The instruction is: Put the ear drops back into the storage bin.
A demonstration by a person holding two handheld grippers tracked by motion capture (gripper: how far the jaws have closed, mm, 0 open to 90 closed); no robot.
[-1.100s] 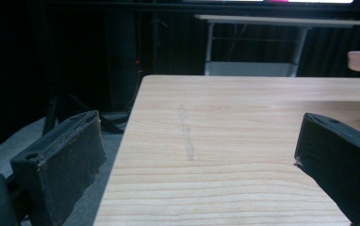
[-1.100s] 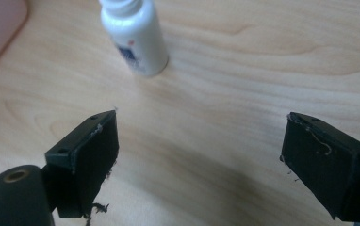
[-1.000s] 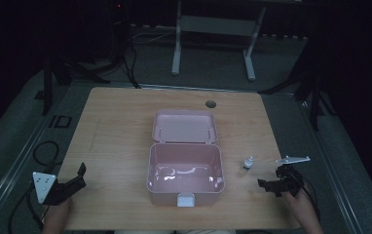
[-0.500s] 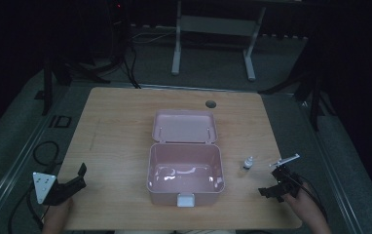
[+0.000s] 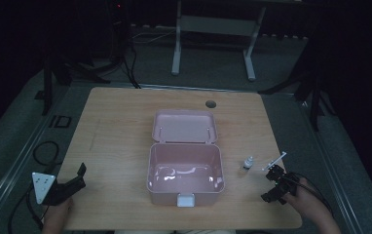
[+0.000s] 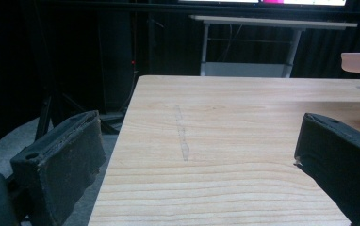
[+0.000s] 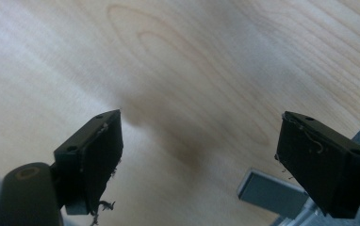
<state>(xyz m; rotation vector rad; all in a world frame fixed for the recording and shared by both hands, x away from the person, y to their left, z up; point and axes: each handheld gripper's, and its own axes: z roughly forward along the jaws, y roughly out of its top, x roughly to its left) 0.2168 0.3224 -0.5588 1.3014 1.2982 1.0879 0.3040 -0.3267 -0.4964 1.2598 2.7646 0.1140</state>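
Dim room, pale wooden table (image 5: 125, 126). Left gripper (image 5: 74, 183) rests at the near-left corner, jaws spread, nothing between them. Pink box (image 5: 185, 168) sits mid-table, lid hinged back, apparently empty. Small bottle (image 5: 247, 162) stands just right of the box. Right gripper (image 5: 275, 187) near the right edge, jaws wide, empty, tilted at bare wood. Likely next: pick up the bottle; level the right gripper first, straddle the bottle squarely, close gently.

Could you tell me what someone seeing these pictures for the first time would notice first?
The eye goes first to the open pale pink plastic box in the middle of the light wooden table, its lid lying back on the far side. A small clear bottle stands to its right. The left gripper and right gripper, both open, sit at the near corners.
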